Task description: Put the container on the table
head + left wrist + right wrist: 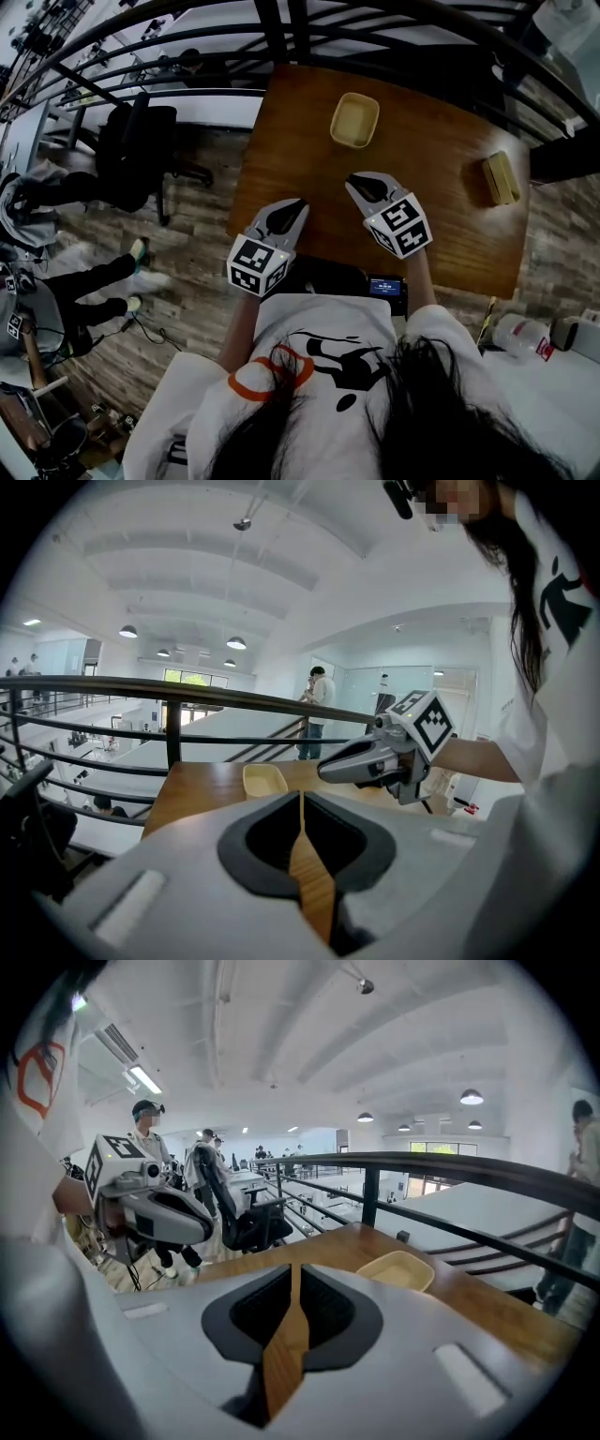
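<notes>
Shallow yellow container (pixel 354 120) sits empty on the wooden table (pixel 441 216), toward the far edge by the railing (pixel 281 37). A tan block (pixel 501 177) lies well apart at the right edge, with bare wood between. Left gripper (pixel 298 204) and right gripper (pixel 354 180) hover side by side over the near edge, both pairs of jaws pressed together on nothing.

White printed T-shirt (pixel 323 319); left tool (pixel 301 203) and right tool (pixel 352 179) are grey.

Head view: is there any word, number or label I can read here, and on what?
Nothing legible.
Left marker cube, right marker cube: square code patterns, no letters.
Bottle, red label: too small to read.
Small screen at the person's waist: blurred.
T-shirt: graphic only.
</notes>
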A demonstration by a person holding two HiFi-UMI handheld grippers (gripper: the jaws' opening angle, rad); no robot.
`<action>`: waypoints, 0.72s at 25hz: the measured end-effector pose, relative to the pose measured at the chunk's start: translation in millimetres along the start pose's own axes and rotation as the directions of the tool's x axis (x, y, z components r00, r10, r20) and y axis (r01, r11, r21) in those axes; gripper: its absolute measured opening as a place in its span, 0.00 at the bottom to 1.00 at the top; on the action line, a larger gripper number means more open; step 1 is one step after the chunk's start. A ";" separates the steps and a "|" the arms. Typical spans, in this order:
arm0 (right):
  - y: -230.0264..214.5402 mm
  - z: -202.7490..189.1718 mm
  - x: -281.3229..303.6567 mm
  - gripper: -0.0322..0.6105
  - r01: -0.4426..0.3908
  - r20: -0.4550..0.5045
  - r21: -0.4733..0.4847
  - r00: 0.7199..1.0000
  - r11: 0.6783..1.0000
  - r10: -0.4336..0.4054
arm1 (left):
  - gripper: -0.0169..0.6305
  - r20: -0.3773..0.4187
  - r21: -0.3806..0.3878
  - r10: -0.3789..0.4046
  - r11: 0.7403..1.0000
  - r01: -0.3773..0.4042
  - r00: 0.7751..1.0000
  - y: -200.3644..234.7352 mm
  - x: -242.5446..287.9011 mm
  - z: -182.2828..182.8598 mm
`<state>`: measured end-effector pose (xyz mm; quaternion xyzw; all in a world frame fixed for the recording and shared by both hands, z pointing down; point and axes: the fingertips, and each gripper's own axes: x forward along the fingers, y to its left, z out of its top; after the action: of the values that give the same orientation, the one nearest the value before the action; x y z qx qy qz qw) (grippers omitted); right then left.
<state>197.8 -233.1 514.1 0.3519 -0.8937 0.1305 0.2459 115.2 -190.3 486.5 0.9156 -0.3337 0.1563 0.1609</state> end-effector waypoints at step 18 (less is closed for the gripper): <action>145.2 32.0 -15.2 0.09 0.133 0.112 0.066 0.984 0.989 -0.140 | 0.03 0.091 0.082 -0.110 0.991 0.103 0.990 -1.9 -100.9 4.0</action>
<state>95.6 -133.3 470.2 0.4263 -0.8761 0.1186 0.1917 43.7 -133.9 442.7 0.9440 -0.2852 0.1166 0.1175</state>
